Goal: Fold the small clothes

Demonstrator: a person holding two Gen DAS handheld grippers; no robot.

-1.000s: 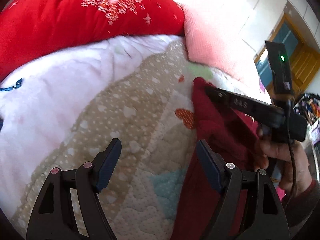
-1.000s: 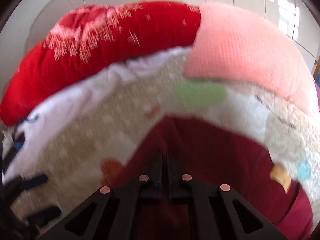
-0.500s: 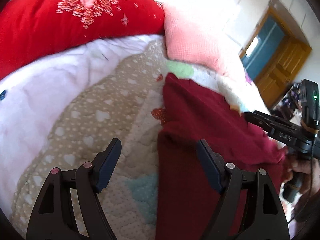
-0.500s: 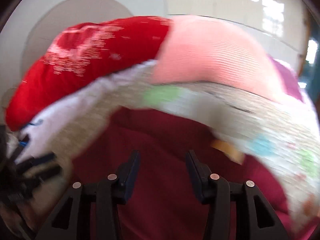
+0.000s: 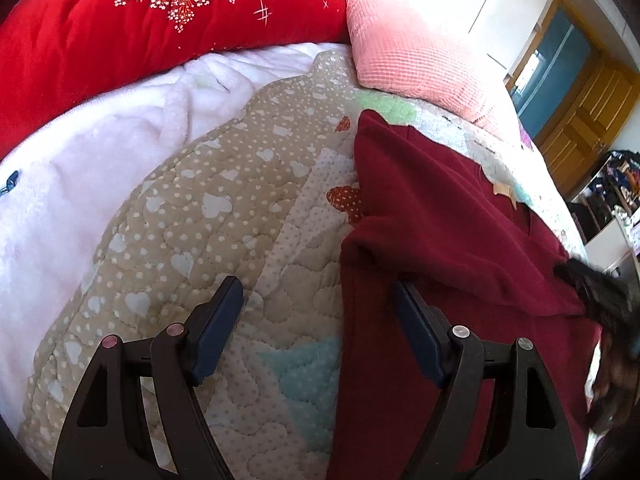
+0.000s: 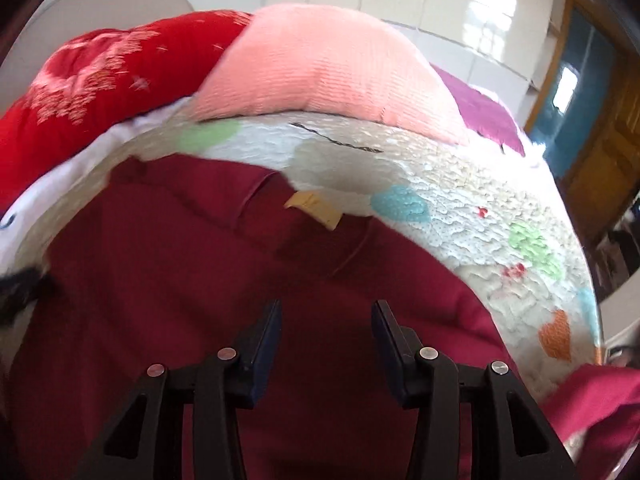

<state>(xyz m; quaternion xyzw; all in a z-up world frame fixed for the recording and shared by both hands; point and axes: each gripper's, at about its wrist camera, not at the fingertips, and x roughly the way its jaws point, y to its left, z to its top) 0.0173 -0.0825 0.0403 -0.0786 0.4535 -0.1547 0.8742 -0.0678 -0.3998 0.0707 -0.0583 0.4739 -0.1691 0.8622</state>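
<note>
A dark red garment [image 5: 444, 248] lies on the quilted bed cover [image 5: 208, 216], partly folded, with a flap laid across its middle. My left gripper [image 5: 318, 312] is open and empty just above the garment's left edge, its right finger over the cloth. In the right wrist view the garment [image 6: 168, 264] fills the lower half, with a tan label [image 6: 314, 208] at its neck. My right gripper [image 6: 325, 320] is open and empty, low over the garment. It shows as a dark blur at the right edge of the left wrist view.
A red flowered pillow [image 5: 132, 28] and a pink pillow [image 5: 408, 48] lie at the head of the bed. A white fleece blanket [image 5: 80, 152] lies on the left. A wooden door [image 5: 580, 116] and cluttered shelves [image 5: 612, 192] stand to the right.
My right gripper has let go of the garment and opened, then pulled back to the right. The garment's flap now lies flat across the body. My left gripper has stayed open.
</note>
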